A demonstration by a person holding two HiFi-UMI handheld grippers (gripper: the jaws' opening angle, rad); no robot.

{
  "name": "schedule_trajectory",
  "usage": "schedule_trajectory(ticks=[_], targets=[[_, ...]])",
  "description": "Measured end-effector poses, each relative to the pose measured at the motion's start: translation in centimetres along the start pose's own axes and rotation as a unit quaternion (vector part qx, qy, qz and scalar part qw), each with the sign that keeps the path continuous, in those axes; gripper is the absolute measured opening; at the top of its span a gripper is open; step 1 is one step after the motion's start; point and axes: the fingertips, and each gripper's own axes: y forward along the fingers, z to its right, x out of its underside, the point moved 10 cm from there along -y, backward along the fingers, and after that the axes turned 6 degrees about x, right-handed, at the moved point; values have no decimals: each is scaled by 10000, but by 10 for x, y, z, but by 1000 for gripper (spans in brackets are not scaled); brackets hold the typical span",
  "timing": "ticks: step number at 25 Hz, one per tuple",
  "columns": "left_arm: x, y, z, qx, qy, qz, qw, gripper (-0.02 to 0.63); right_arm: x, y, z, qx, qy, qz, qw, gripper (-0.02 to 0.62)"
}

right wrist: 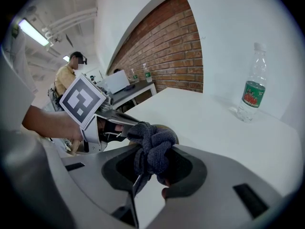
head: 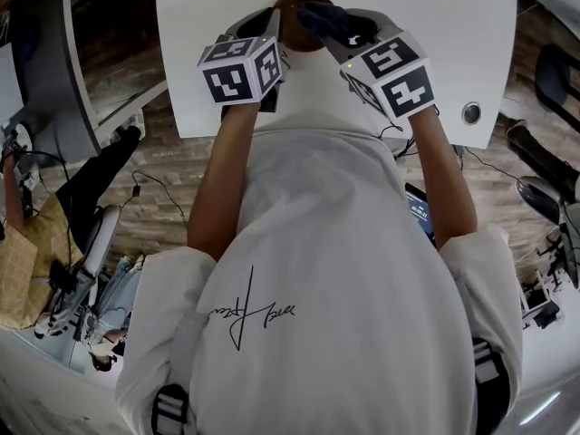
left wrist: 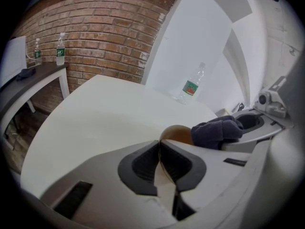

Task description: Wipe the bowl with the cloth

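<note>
A brown bowl sits near the far edge of the white table. My left gripper is shut on its near rim; in the left gripper view the bowl has its thin wall pinched between the dark pads of the left gripper. My right gripper is shut on a bunched dark cloth. The cloth presses against the bowl's right side. In the right gripper view the cloth fills the right gripper and hides most of the bowl.
A clear water bottle with a green label stands further back on the table, also shown as bottle. A brick wall and a side table with bottles lie to the left. Another person stands behind. Cables and bags lie on the floor.
</note>
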Motion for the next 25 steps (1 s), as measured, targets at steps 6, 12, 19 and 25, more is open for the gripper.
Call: schedule_trajectory(ticks=[6, 12, 19, 25], targets=[[-2, -2, 1, 51, 28, 52, 10000, 7, 2, -2, -3, -2, -38, 33, 10000, 104], [-5, -8, -2, -87, 65, 203, 9997, 34, -1, -3, -4, -1, -25, 116, 9999, 104], [-7, -17, -3, -157, 42, 358, 9992, 35, -5, -6, -4, 21, -102, 196, 9998, 104], [-8, -26, 3, -114, 59, 432, 9990, 35, -6, -11, -6, 127, -112, 324, 9993, 104]])
